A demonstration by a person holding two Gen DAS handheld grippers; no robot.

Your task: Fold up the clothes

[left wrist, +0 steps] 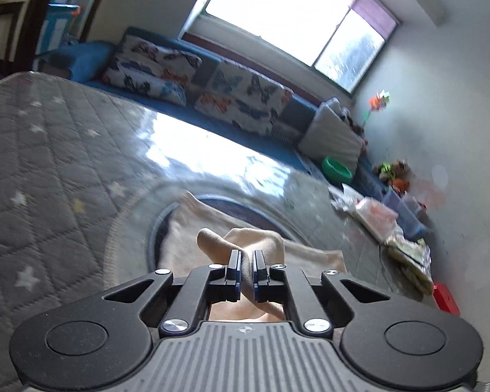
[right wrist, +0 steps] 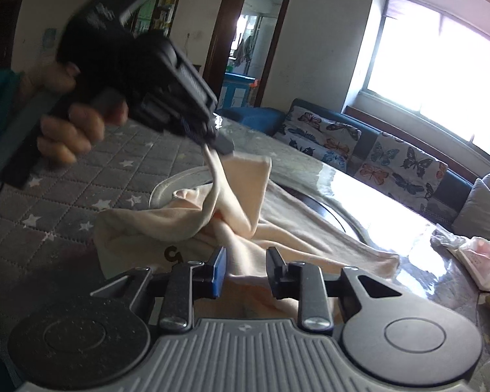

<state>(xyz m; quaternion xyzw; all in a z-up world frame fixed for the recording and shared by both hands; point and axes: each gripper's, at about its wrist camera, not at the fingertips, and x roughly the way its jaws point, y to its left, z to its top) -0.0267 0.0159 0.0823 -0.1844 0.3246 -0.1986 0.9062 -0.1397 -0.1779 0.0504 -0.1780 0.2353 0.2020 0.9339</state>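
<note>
Two left fingers (left wrist: 247, 263) pinch the cream garment (right wrist: 245, 202) aloft; right fingers (right wrist: 246, 269) gape over it

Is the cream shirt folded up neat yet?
Not yet. The cream shirt lies rumpled on the table, one part pinched and lifted by the left gripper.

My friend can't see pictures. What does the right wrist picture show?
A hand holds the left tool, which pinches and lifts a cream shirt off a grey starry table cover. The right tool waits open, close to the shirt.
</note>
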